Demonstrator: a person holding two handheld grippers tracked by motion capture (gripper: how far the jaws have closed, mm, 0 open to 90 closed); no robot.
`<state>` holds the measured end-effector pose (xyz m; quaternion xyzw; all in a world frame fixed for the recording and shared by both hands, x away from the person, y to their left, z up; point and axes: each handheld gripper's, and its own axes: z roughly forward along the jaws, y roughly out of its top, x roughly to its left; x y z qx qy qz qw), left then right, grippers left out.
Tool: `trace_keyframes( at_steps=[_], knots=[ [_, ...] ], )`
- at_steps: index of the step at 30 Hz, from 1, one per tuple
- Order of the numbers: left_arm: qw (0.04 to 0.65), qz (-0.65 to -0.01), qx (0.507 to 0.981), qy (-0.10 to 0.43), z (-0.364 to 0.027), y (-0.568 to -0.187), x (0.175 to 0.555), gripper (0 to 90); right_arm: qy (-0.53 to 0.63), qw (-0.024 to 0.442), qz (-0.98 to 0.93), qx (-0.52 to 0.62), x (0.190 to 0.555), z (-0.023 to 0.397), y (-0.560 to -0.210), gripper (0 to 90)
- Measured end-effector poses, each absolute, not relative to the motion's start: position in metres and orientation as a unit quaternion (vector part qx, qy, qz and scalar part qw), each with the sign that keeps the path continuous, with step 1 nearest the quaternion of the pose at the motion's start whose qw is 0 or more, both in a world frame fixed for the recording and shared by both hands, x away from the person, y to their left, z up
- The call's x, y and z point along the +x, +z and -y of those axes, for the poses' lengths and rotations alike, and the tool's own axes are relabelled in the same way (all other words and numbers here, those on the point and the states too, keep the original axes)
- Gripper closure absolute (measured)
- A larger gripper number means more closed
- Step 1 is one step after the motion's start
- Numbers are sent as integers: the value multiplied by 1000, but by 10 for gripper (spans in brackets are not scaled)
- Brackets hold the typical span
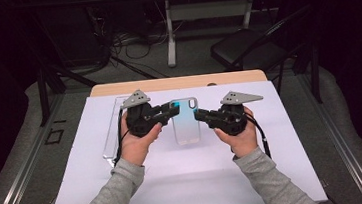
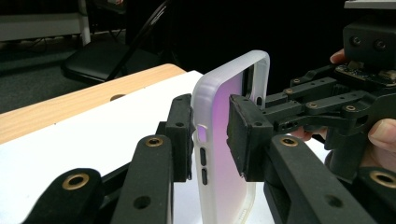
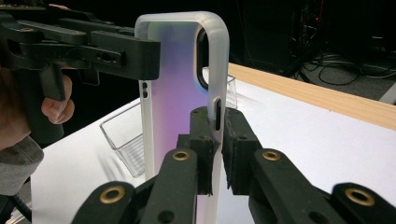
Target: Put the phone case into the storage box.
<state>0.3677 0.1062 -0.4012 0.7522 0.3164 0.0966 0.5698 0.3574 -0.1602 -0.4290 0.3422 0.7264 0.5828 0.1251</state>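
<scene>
2 grippers hold 1 phone case (image 1: 186, 120) above the white mat (image 1: 127, 187) in the high view, the left gripper (image 1: 172, 109) at the case's left edge and the right gripper (image 1: 197, 114) at its right edge; a clear tray (image 1: 109, 139) lies on the mat left of the case. From the left gripper view, the case (image 2: 219, 121) stands upright, frosted rim and purple-tinted back, and the pads (image 2: 182, 135) sit against its side wall, so the left jaws appear clamped on it. In the right gripper view, the right jaws pinch the case's (image 3: 177, 84) rim beside the camera cutout. It is likely light, thin and bendy, with a smooth, slippery back; the stiffer rim looks the safest hold.
</scene>
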Motion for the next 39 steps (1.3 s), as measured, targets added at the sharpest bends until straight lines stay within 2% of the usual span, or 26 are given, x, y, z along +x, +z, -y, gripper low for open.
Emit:
trace_keyframes(
  at_steps=[39],
  knots=[
    [542, -319, 771, 103, -107, -393, 370, 763, 575, 128, -734, 339, 358, 159, -430, 837]
  ],
)
